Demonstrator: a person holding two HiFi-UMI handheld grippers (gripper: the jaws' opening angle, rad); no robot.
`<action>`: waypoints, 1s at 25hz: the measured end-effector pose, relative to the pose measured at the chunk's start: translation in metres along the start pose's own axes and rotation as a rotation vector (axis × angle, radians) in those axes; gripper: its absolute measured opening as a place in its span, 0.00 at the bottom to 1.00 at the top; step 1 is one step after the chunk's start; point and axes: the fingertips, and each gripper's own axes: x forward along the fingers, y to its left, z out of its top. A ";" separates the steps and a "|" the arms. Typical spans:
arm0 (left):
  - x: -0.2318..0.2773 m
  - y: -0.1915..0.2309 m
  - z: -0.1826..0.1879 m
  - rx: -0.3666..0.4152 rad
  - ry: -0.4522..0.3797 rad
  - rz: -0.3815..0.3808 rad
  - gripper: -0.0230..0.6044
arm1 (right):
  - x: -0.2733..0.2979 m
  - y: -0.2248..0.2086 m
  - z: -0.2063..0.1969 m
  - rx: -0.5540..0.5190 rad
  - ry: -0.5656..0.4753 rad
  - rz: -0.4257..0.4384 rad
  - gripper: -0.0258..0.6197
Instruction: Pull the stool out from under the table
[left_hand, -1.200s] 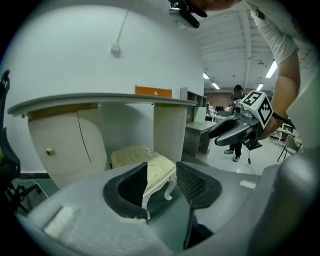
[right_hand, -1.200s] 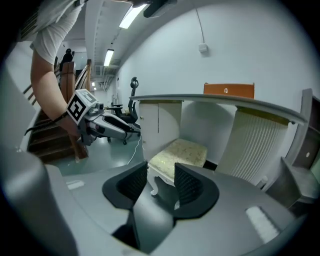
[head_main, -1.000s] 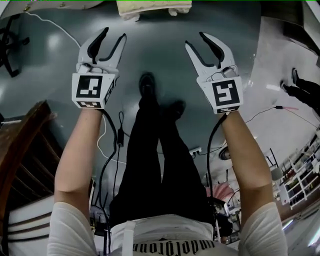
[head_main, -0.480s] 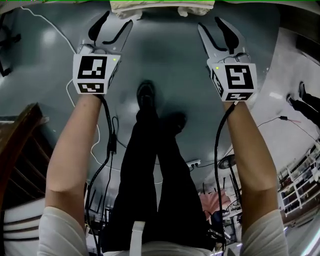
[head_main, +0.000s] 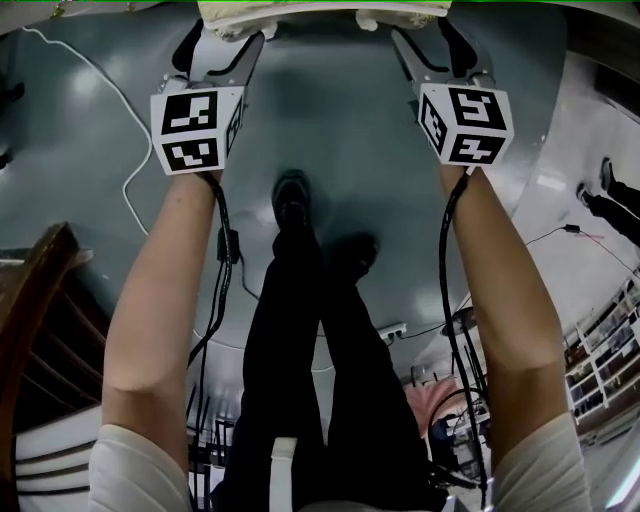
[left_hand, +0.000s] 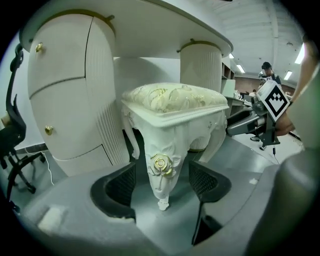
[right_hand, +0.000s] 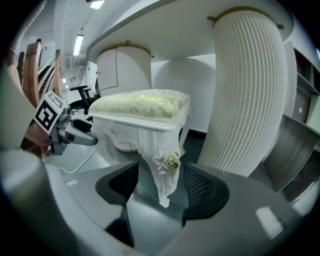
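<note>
Left hand-held gripper (left_hand: 162, 182): jaws just opened wide, a front leg (left_hand: 161, 172) of the stool (left_hand: 172, 105) framed between them, pads not touching. Right hand-held gripper (right_hand: 161, 186): likewise, jaws just opened wide, astride the other front leg (right_hand: 162, 172). Stool stands under the table (left_hand: 150, 25). Step, as judged: approach to grasp; next, close on both legs, draw back. Forearms (head_main: 160, 300) outstretched, parallel, grippers angled down.

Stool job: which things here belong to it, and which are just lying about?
Job: stool; table; left hand-held gripper and right hand-held gripper, jaws just been opening, a stool leg between each pair, ungripped.
Lying about: office chair; white cable.
</note>
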 end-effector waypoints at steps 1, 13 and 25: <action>0.006 0.002 -0.003 -0.010 0.005 0.003 0.60 | 0.006 0.000 0.000 -0.001 0.000 0.001 0.48; 0.033 0.001 -0.012 -0.112 -0.038 0.082 0.44 | 0.042 -0.003 -0.004 0.030 -0.017 -0.101 0.48; -0.001 -0.017 -0.040 -0.091 0.002 0.082 0.43 | 0.012 0.023 -0.031 0.003 -0.004 -0.079 0.46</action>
